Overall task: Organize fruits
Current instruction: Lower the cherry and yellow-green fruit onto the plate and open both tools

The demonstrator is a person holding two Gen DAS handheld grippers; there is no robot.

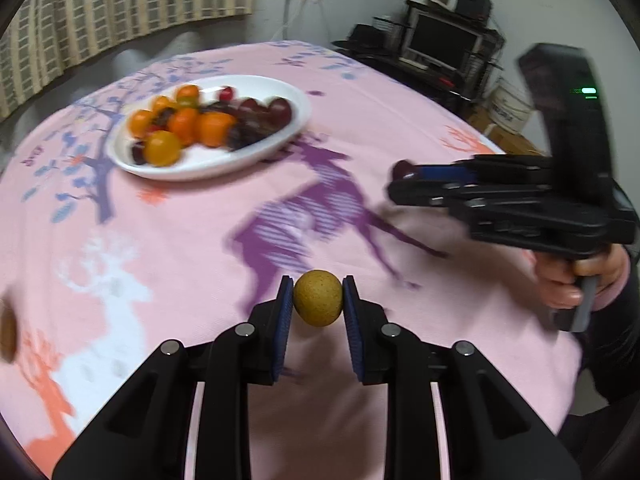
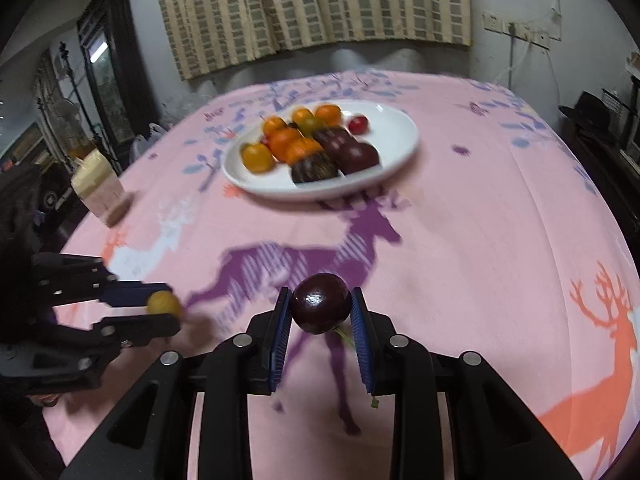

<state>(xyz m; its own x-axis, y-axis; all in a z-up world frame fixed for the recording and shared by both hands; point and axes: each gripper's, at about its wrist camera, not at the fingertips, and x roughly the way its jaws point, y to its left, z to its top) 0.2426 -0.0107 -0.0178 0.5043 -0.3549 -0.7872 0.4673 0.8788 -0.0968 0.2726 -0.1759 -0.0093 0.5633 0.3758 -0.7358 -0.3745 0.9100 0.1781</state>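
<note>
Meanwhile, left tool (image 1: 318,300) pinches a yellow-brown fruit (image 1: 318,298) and right tool (image 2: 320,310) a dark plum (image 2: 321,308), apparently bound for the white plate (image 2: 396,140) across the counter (image 2: 480,220)

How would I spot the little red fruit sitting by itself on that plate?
Find the white plate on the pink deer-print tablecloth. Orange fruits crowd one side and dark purple ones lie beside them. The small red fruit sits alone near the plate's far rim, brighter and smaller than the purple ones.
</note>
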